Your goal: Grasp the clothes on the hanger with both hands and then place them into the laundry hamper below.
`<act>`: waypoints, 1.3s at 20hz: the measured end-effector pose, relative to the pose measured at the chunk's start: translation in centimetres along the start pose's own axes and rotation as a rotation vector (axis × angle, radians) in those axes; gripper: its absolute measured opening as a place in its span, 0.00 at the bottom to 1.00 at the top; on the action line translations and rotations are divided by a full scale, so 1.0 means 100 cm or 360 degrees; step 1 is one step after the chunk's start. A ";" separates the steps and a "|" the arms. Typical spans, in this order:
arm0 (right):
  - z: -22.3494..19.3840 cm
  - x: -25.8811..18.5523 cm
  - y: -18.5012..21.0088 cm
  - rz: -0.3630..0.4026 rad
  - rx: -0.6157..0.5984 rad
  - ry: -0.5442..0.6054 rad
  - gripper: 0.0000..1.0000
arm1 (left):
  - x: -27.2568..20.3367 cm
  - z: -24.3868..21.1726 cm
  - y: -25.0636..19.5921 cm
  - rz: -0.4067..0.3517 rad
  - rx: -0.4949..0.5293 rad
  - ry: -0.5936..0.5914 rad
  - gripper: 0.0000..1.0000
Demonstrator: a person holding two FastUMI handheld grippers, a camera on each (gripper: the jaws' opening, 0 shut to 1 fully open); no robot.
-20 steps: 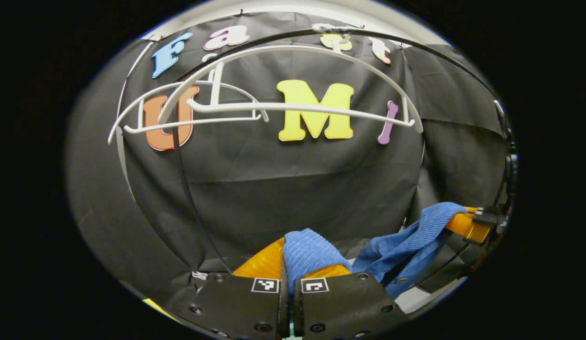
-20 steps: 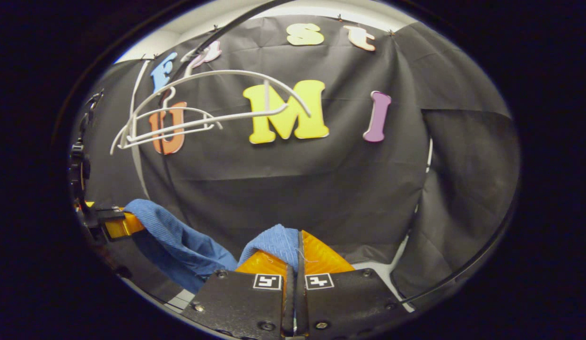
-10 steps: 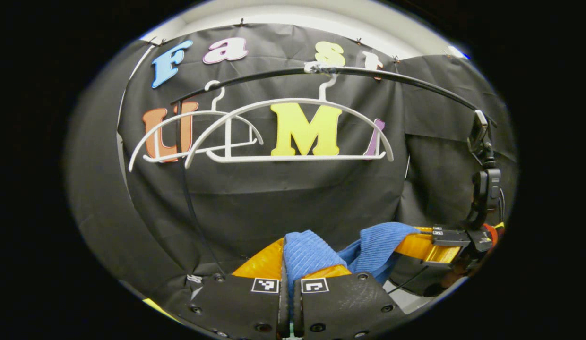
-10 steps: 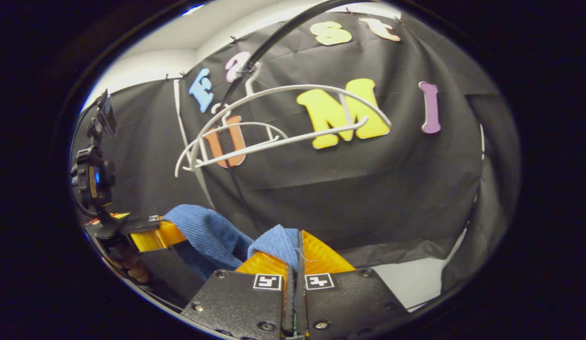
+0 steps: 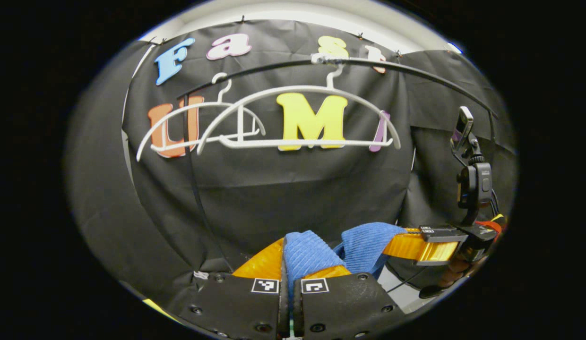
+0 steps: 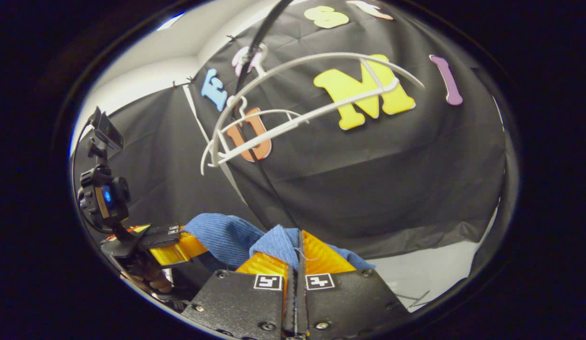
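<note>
Right claw [image 5: 418, 246] swung nearer left claw [image 5: 288, 264]; both clamped on blue garment [image 5: 364, 241], apparently bunched between.

We see the blue ribbed garment [image 5: 312, 252] off the hangers, bunched low between our 2 grippers and pinched at each end. 1 fold rises between the orange fingers in the left gripper view; another [image 6: 279, 245] does the same in the right gripper view. Both white hangers [image 5: 297, 118] hang bare on the black rail above.
</note>
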State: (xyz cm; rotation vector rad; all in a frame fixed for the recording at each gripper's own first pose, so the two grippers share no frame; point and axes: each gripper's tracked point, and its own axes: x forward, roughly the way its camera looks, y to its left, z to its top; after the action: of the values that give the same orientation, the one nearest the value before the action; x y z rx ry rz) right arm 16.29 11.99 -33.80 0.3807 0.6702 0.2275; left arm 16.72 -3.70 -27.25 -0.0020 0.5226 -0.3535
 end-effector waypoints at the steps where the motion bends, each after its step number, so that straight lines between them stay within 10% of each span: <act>1: -0.012 0.004 -0.011 -0.0034 0.0002 0.0043 0.05 | 0.005 -0.011 0.003 0.0011 -0.0020 0.0042 0.04; 17: -0.155 0.051 -0.113 -0.0432 -0.0384 0.0848 0.07 | 0.051 -0.191 0.020 0.0261 -0.0012 0.0884 0.09; 19: -0.159 0.057 -0.114 -0.0425 -0.0421 0.0880 0.19 | 0.048 -0.213 0.023 0.0308 0.0007 0.1026 0.05; 21: -0.158 0.055 -0.122 -0.0457 -0.0468 0.0888 0.40 | 0.044 -0.229 0.018 0.0279 0.0029 0.1120 0.18; 26: -0.140 0.020 -0.142 -0.0555 -0.0495 0.0854 0.71 | 0.039 -0.235 0.012 0.0222 -0.0010 0.1143 0.99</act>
State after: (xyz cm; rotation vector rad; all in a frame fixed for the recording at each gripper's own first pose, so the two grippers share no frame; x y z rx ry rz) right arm 10.02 3.55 -50.84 -0.1087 1.1953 0.0958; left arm 8.80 -1.84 -49.67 0.1599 1.2278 -0.2077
